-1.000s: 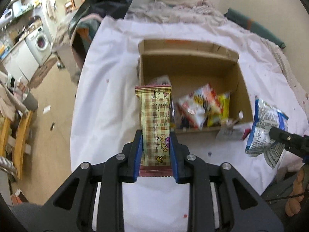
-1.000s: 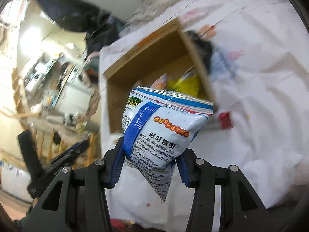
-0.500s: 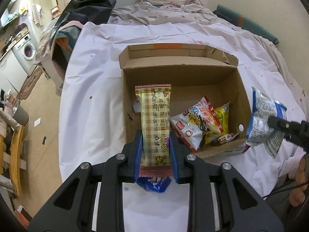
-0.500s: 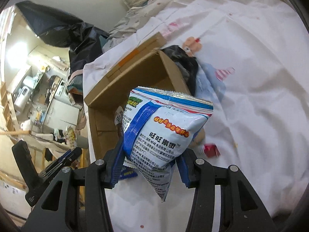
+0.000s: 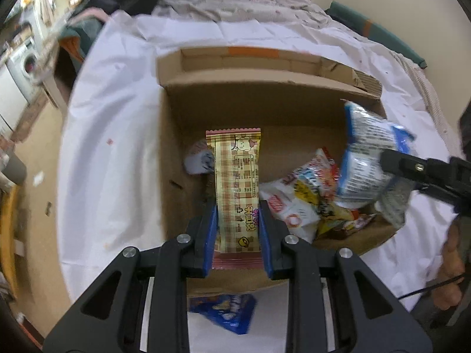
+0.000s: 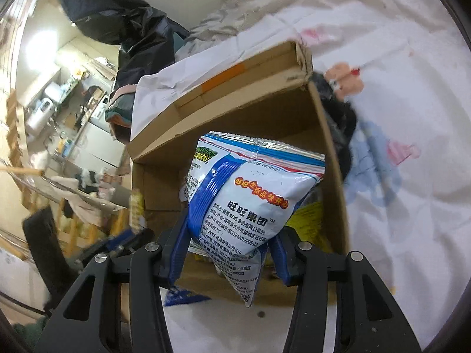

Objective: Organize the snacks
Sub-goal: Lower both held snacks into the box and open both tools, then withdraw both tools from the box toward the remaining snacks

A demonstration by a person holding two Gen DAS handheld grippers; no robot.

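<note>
A: The left gripper (image 5: 238,229) is clamped on a plaid snack bar (image 5: 237,188) over the cardboard box (image 5: 265,106); a small white packet (image 5: 197,158) lies inside.

B: From the right wrist, the right gripper (image 6: 226,253) pinches a blue-and-white snack bag (image 6: 250,203) above that box, whose white packet is hidden here.

matt brown corrugated cardboard box (image 5: 265,108), its cut edges rough, a strip of orange tape on the far flap, resting on a creased white cloth sheet (image 5: 117,135). glossy plastic film on the checked wafer packet (image 5: 237,188), its crimped ends ridged; shinier foil-like film on the blue-and-white snack bag (image 6: 250,203), wrinkled and catching light. smooth matt black plastic arms on the left gripper (image 5: 238,229) and right gripper (image 6: 228,256), with blue rubbery pads (image 5: 210,235) and bright metal screw heads. crinkled black plastic bag (image 6: 129,29) behind, faintly glossy.
</note>
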